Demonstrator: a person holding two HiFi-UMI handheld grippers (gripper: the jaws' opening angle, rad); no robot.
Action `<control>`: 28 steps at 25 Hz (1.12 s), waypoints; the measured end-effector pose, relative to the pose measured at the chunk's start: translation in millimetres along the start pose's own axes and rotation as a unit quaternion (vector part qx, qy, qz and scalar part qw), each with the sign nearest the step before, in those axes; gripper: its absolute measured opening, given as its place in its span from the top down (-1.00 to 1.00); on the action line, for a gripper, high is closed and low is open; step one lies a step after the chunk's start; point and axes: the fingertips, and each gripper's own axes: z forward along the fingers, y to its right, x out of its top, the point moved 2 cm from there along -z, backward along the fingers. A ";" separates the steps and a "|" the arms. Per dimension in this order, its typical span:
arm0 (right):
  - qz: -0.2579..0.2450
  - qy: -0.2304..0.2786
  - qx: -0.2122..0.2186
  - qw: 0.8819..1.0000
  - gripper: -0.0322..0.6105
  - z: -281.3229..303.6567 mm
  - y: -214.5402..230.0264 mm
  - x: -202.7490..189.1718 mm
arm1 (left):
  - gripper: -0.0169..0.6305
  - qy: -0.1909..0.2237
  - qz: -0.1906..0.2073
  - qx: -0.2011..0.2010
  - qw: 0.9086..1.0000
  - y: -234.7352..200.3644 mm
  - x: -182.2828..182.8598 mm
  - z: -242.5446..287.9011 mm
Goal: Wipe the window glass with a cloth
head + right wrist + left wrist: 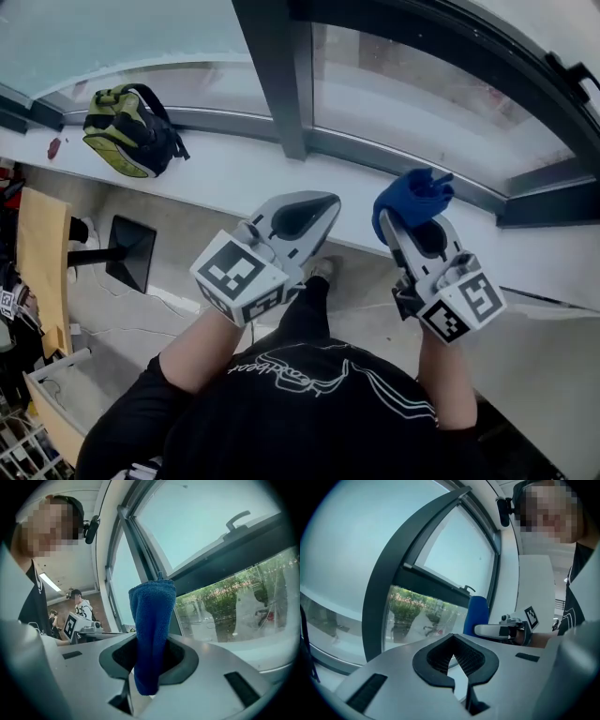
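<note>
The cloth [412, 199], blue and fluffy, is clamped in the right gripper [409, 225], which hangs over the white sill [216, 183], close under the lower edge of the right-hand pane of window glass [422, 112]. As far as I can judge, it is not yet against the glass. The left gripper [314, 214] is just beside it, over the sill's front edge below the dark frame post [277, 75], its jaws pressed together on nothing

The cloth looks light, soft and limp. It should bunch and fold easily and is neither fragile nor slippery. The jaws pinch it low down, so a folded wad stands up past the tips and a short end hangs behind them. That wad is probably the part to press to the pane. Keeping the hold close under it should give firm pressure while keeping the hard jaw tips off the glass

The right gripper view shows the cloth [151, 634] rising between the jaws of the right gripper [145, 665], a handle [238, 520] on the frame and greenery beyond the pane. The left gripper view shows the left gripper [458, 672] closed and empty, and the cloth [477, 613] from the side. Only the head view shows a backpack [127, 131] at the sill's left end, well apart from both grippers
</note>
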 end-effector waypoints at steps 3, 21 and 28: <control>-0.006 -0.015 0.007 1.000 0.61 43.1 26.4 -0.3 | 0.93 -0.004 -0.011 0.009 1.000 -41.2 0.4 19.7; -0.096 -0.032 -0.013 0.995 0.61 241.6 125.1 10.3 | 0.93 0.003 -0.029 0.026 0.999 -144.4 -8.1 48.2; -0.089 0.006 -0.013 0.996 0.61 288.8 131.3 33.1 | 0.93 -0.015 -0.013 0.022 1.000 -155.2 -8.5 54.7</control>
